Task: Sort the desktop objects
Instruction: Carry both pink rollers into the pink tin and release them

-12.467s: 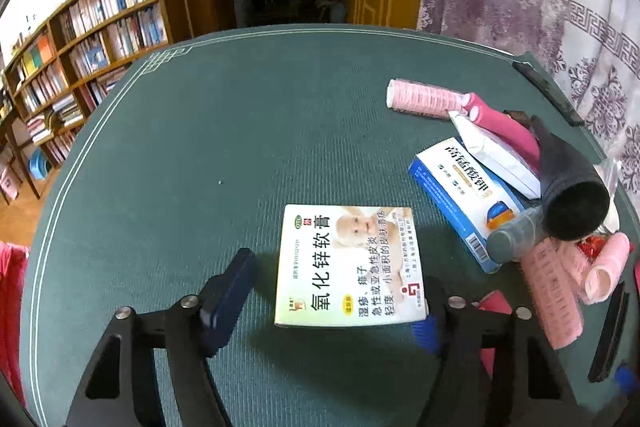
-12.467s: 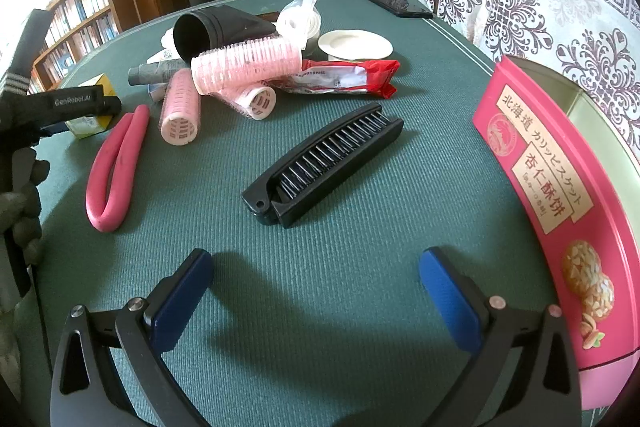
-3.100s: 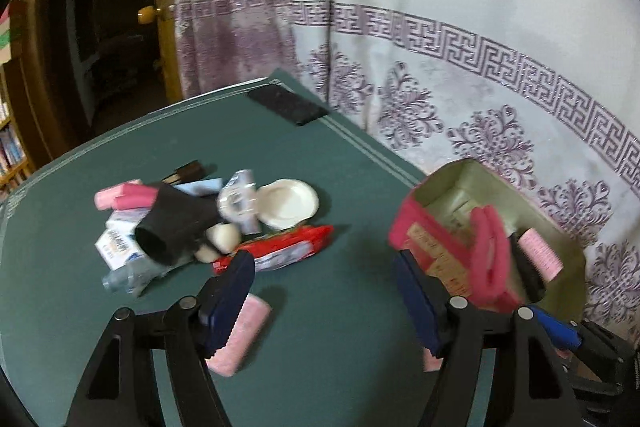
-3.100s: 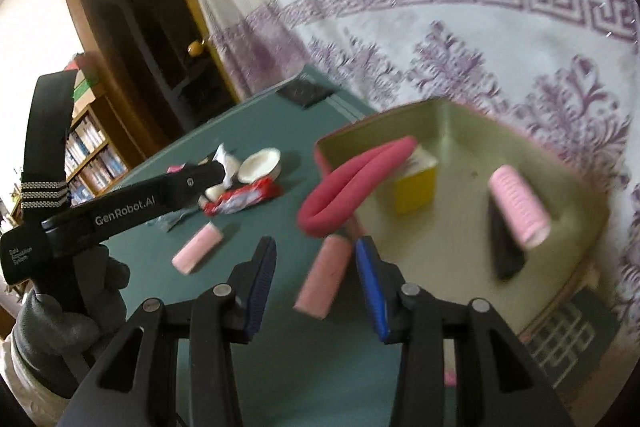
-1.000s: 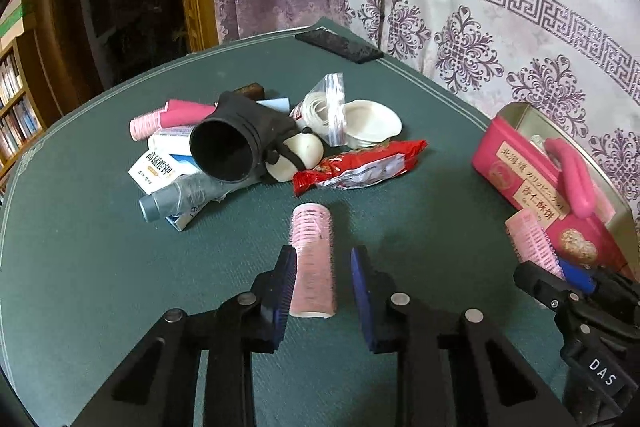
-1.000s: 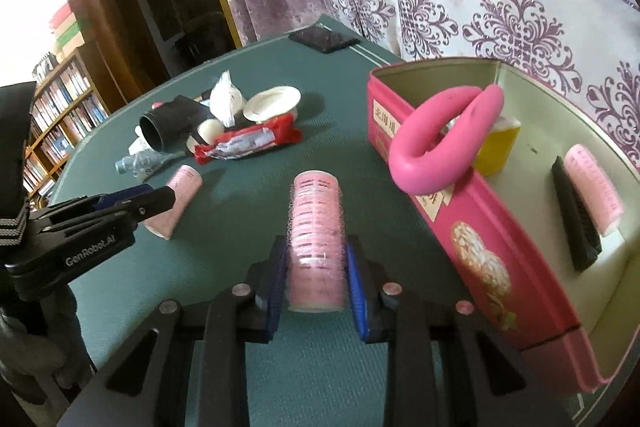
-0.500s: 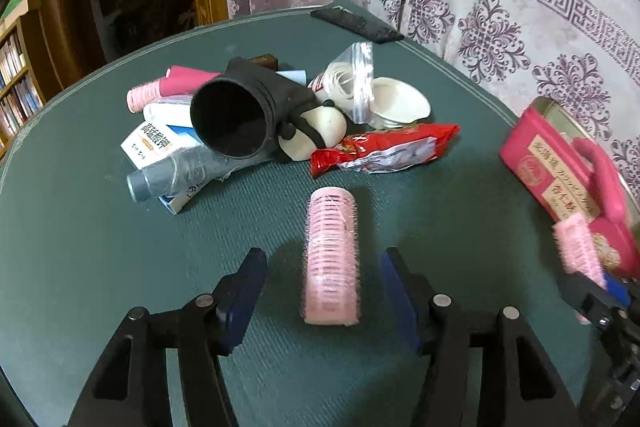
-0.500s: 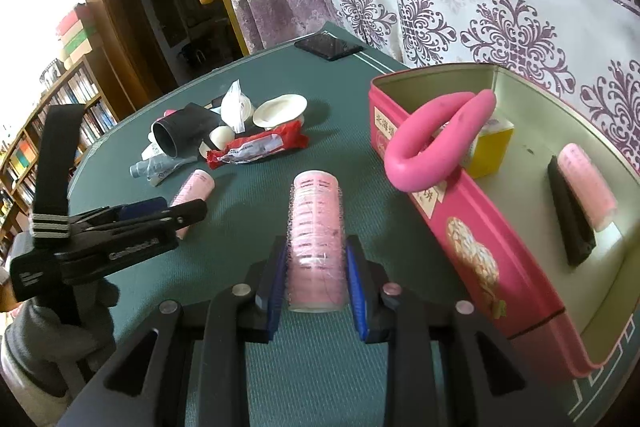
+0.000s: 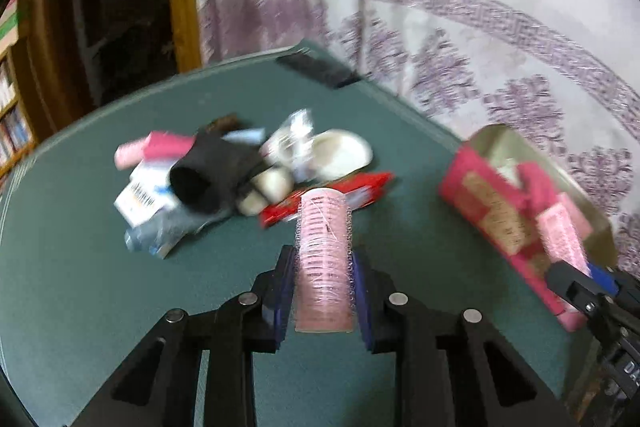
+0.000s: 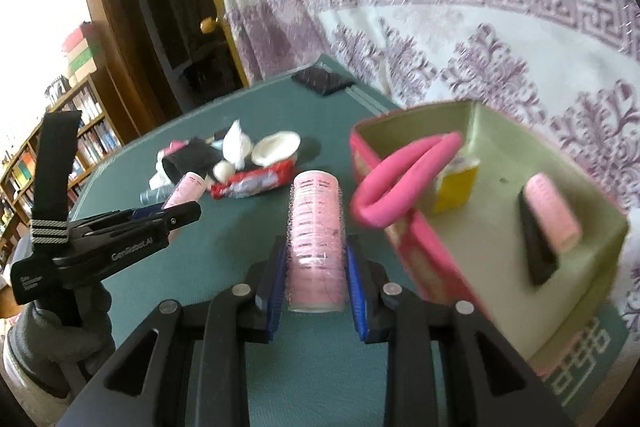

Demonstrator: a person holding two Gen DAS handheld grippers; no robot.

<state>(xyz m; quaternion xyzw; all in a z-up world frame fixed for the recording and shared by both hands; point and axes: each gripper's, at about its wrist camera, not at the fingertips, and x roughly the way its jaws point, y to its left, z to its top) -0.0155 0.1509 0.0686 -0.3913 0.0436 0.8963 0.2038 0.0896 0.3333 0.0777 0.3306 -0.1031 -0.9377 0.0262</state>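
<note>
- The left gripper (image 9: 323, 291) has a pink hair roller (image 9: 323, 259) between its blue fingers (image 9: 284, 291); the jaws are closing on it, the pads pressing its bristly sides, and the roller sticks out forward, clear of the counter (image 9: 100, 287).
- The right gripper (image 10: 317, 287) holds a second pink roller (image 10: 317, 243) the same way, its fingers (image 10: 276, 291) narrow and tight on both sides, the roller lifted above the green counter (image 10: 240, 247).
- Just to the right of that roller stands an open pink tin (image 10: 420, 251) with a pale green inside, near the counter's right edge by the curtain (image 10: 480, 27).
- A bent pink foam roller (image 10: 404, 179) hangs over the tin's near wall, half in and half out.
- Inside the tin lie a yellow box (image 10: 456, 191), a black comb (image 10: 536, 247) and another pink roller (image 10: 552, 215) resting against the comb.
- Toward the far side of the counter sits a loose pile: a red wrapper (image 10: 256, 181), a white dish (image 10: 276, 147), a clear bag (image 10: 236, 143), a black tube (image 10: 188, 163) and a small white ball (image 10: 223, 171).
- In the left view the pile also shows a blue and white box (image 9: 140, 199), a clear bottle (image 9: 160, 235) and one more pink roller (image 9: 132, 153), all blurred.
- A dark flat phone (image 10: 322, 81) lies at the counter's far edge.
- A gloved hand (image 10: 60, 331) grips the left gripper's handle at the counter's left side.
- Bookshelves (image 10: 60, 147) and a dark doorway (image 10: 168, 27) stand behind.
</note>
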